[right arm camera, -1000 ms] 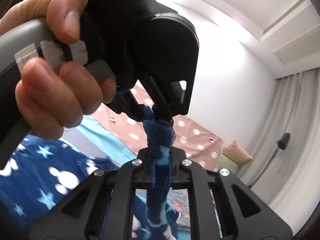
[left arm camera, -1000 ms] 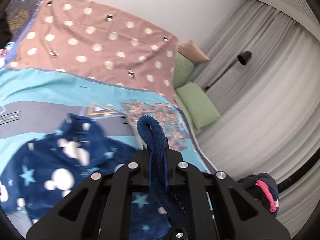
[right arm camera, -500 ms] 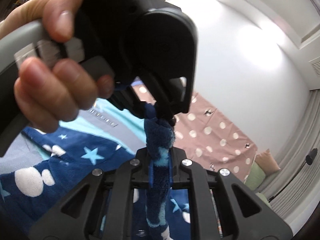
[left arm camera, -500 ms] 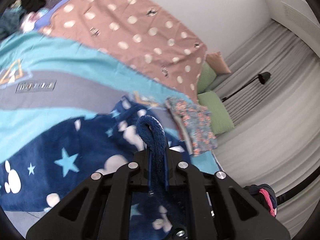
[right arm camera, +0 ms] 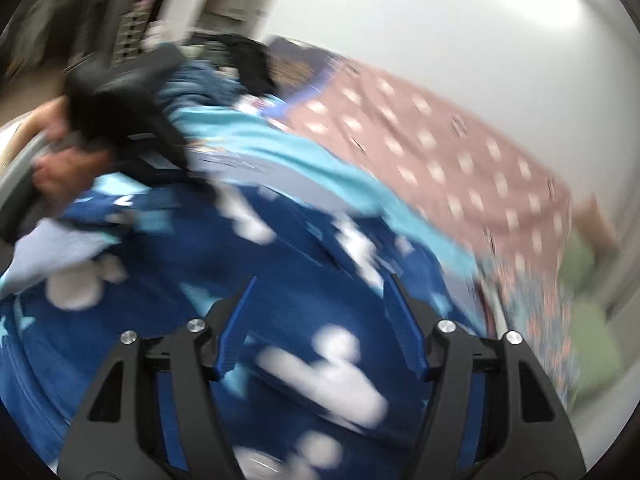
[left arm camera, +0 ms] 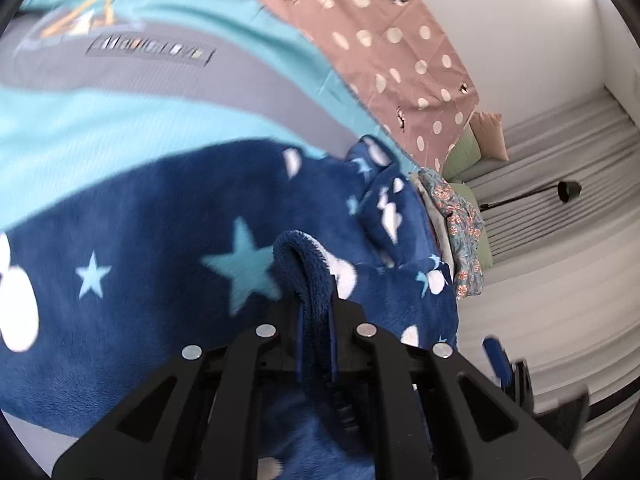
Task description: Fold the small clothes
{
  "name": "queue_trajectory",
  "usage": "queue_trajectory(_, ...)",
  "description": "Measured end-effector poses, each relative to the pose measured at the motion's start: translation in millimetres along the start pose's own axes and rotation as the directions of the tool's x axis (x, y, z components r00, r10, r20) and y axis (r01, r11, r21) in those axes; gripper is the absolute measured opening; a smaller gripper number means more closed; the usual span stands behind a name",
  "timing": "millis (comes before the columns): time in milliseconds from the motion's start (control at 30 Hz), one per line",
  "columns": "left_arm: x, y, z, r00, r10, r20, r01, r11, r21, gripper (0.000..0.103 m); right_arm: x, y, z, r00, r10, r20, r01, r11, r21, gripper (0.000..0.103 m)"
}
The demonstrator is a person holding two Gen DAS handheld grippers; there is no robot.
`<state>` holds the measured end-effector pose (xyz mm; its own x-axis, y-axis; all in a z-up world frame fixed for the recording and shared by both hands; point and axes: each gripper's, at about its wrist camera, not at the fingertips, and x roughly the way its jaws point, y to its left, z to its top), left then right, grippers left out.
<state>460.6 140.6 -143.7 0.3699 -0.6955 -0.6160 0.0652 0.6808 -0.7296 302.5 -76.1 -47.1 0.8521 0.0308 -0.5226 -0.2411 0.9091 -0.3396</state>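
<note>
A dark blue fleece garment (left arm camera: 160, 280) with pale stars and white mouse shapes lies spread on the bed. My left gripper (left arm camera: 316, 312) is shut on a folded edge of it, which sticks up between the fingers. In the blurred right wrist view the same garment (right arm camera: 304, 280) fills the lower half. My right gripper (right arm camera: 316, 316) hangs just over it, jaws opening, blue pads apart with nothing pinched between them. The left gripper (right arm camera: 120, 120), held by a person's hand (right arm camera: 56, 168), shows at upper left.
A teal and grey blanket (left arm camera: 120, 100) and a pink dotted sheet (left arm camera: 400, 40) cover the bed. A folded floral garment (left arm camera: 460, 216) lies at the bed's right edge, by green pillows (left arm camera: 464, 156). Grey curtains (left arm camera: 560, 240) and a black lamp (left arm camera: 568, 190) stand beyond. More clothes (right arm camera: 248, 60) are piled at the far end.
Both grippers have dropped toward the bed. My right gripper has let go of the fleece edge that it held and its jaws have spread. My left gripper keeps its hold.
</note>
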Motion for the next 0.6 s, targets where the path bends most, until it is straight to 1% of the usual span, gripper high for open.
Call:
queue_trajectory(33, 1.4, 5.7, -2.0, 1.000, 0.013, -0.004, -0.013, 1.000, -0.006, 0.009, 7.4, -26.2, -9.8, 0.999, -0.013, -0.051, 0.017, 0.997, 0.078, 0.068)
queue_trajectory(67, 2.5, 9.2, -3.7, 1.000, 0.020, -0.008, -0.020, 1.000, -0.006, 0.009, 13.6, -44.2, -17.7, 0.996, -0.012, -0.092, 0.025, 0.990, 0.138, 0.068)
queue_trajectory(133, 5.8, 16.5, -7.9, 0.999, 0.033, -0.017, -0.034, 0.999, -0.012, 0.010, 23.7, -85.1, -39.6, 0.985, 0.014, -0.169, 0.035, 0.958, 0.283, 0.068)
queue_trajectory(167, 7.4, 19.8, -10.1, 0.999, 0.037, -0.019, -0.037, 0.999, -0.014, 0.010, 25.1, -99.6, -48.3, 0.981, 0.005, -0.193, 0.059, 0.945, 0.322, 0.068)
queue_trajectory(233, 8.0, 22.5, -11.3, 0.999, 0.035, -0.015, -0.036, 0.999, -0.022, 0.012, 34.9, -117.0, -65.0, 0.968, -0.012, -0.250, 0.102, 0.931, 0.351, 0.068)
queue_trajectory(333, 4.4, 22.1, -11.6, 0.999, 0.047, -0.021, -0.048, 0.998, -0.027, 0.015, 50.5, -121.8, -85.7, 0.949, 0.040, -0.314, 0.089, 0.918, 0.386, 0.071)
queue_trajectory(367, 0.9, 21.8, -11.5, 0.998, 0.058, -0.024, -0.058, 0.998, -0.023, 0.016, 53.7, -115.5, -90.9, 0.946, 0.029, -0.323, 0.096, 0.926, 0.364, 0.071)
queue_trajectory(433, -17.6, 20.1, -11.7, 0.994, 0.105, 0.005, -0.105, 0.994, 0.009, 0.018, 56.2, -104.7, -94.4, 0.946, -0.017, -0.323, 0.117, 0.949, 0.294, 0.072)
queue_trajectory(467, -32.0, 22.4, -13.7, 0.989, 0.141, 0.038, -0.142, 0.990, 0.019, 0.020, 53.1, -100.3, -91.8, 0.947, -0.032, -0.320, 0.127, 0.951, 0.281, 0.072)
queue_trajectory(500, -44.2, 26.9, -15.1, 0.983, 0.172, 0.068, -0.174, 0.985, 0.020, 0.026, 50.6, -98.3, -89.7, 0.948, -0.043, -0.315, 0.132, 0.954, 0.269, 0.075)
queue_trajectory(533, -58.1, 33.2, -16.7, 0.974, 0.203, 0.100, -0.206, 0.979, 0.013, 0.034, 51.3, -97.0, -89.5, 0.949, -0.047, -0.311, 0.135, 0.954, 0.268, 0.080)
queue_trajectory(567, -75.0, 43.1, -19.9, 0.961, 0.240, 0.138, -0.242, 0.970, -0.006, 0.039, 51.0, -97.2, -90.0, 0.949, -0.052, -0.310, 0.140, 0.953, 0.269, 0.080)
queue_trajectory(600, -101.0, 63.3, -24.2, 0.932, 0.306, 0.192, -0.299, 0.952, -0.062, 0.048, 52.7, -97.8, -91.2, 0.949, -0.049, -0.313, 0.139, 0.952, 0.273, 0.081)
